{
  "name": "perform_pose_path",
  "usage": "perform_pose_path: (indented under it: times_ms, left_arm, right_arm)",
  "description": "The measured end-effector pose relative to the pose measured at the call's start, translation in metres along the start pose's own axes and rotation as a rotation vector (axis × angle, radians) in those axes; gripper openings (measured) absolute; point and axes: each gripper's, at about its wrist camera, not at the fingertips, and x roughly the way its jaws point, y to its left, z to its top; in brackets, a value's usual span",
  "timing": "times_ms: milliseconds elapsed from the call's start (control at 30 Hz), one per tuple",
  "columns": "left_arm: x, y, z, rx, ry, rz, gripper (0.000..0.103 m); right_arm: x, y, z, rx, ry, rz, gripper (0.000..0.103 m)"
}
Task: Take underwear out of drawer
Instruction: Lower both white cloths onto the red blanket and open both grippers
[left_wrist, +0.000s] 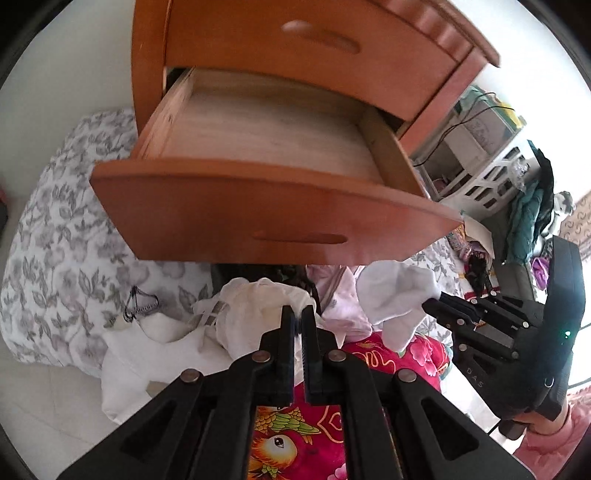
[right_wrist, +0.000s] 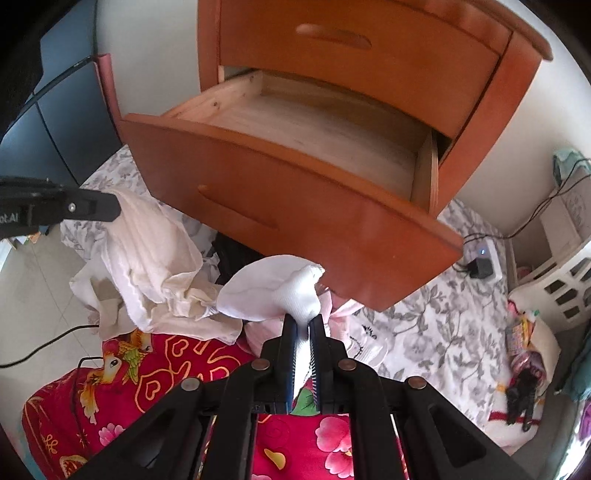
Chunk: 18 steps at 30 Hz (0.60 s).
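Note:
The lower drawer (left_wrist: 229, 206) of an orange wooden nightstand stands pulled out, and its pale wood inside shows nothing in it. Below its front, my left gripper (left_wrist: 297, 314) is shut on a cream-white piece of underwear (left_wrist: 255, 317) that drapes over the pile underneath. To the right, my right gripper (left_wrist: 430, 306) pinches a brighter white piece (left_wrist: 395, 295). In the right wrist view the right gripper (right_wrist: 303, 321) is shut on that white piece (right_wrist: 269, 291), with cloth running between the pads. The left gripper (right_wrist: 114, 210) holds the cream piece (right_wrist: 147, 254) at the left, beside the drawer (right_wrist: 295, 206).
A red blanket with birds and flowers (right_wrist: 122, 387) lies under both grippers, on a grey floral sheet (left_wrist: 62, 240). Pink cloth (left_wrist: 343, 295) and dark cloth (right_wrist: 236, 258) lie under the drawer front. A white basket (left_wrist: 487, 181) and a charger (right_wrist: 480, 266) are at the right.

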Motion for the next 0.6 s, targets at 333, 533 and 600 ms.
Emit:
perform_pose_path:
  times_ms: [333, 533, 600]
  left_arm:
    - [0.007, 0.005, -0.002, -0.05, -0.032, 0.031, 0.06]
    - [-0.001, 0.003, -0.008, -0.099, -0.121, 0.103, 0.07]
    - [-0.003, 0.002, -0.011, -0.102, -0.149, 0.121, 0.079]
  right_arm:
    - [0.015, -0.012, -0.008, 0.085, 0.032, 0.027, 0.026]
    - [0.005, -0.021, -0.013, 0.192, -0.012, 0.053, 0.03]
    - [0.0, -0.024, -0.016, 0.24, -0.037, 0.062, 0.042]
